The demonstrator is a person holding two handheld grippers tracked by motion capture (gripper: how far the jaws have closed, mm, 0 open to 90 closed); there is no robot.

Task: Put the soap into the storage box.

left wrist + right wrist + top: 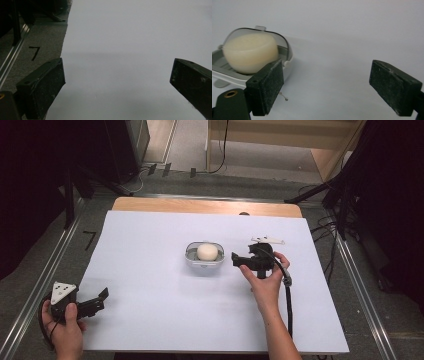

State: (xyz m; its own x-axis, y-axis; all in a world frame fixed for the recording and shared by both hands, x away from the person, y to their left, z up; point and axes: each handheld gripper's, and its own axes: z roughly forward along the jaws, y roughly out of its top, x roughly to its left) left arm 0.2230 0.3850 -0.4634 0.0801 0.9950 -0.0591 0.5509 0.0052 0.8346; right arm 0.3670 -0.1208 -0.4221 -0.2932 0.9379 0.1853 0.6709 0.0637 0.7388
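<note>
Near the front left corner of the tabletop point(150, 320): left hand-held gripper point(97, 301), jaws spread wide and holding nothing, parked low over the bare white surface, well apart from everything else; probably kept out of the way there while the other hand works. At the centre of the tabletop, somewhat toward the far edge: a small grey soap dish point(204, 261) with a round cream bar of soap point(207, 252) lying inside it, apparently resting on the ribbed floor of the dish so as to stay put and drain. Just to the right of the dish: right hand-held gripper point(235, 259), also released, jaws wide apart and gripping nothing, pointed leftward at the dish from beside it. Seen along its own jaws, soap point(250, 52) and dish point(287, 53) sitting just beyond the one jaw, off to the side of the gap rather than within it, so not yet lined up for a grasp. Likely an approach toward the soap or the dish rim, calling for a sideways shift to bring the target between the pads. Beyond that gripper, toward the far right: a small white flat piece point(267, 240) lying on the tabletop, purpose not clear.
</note>
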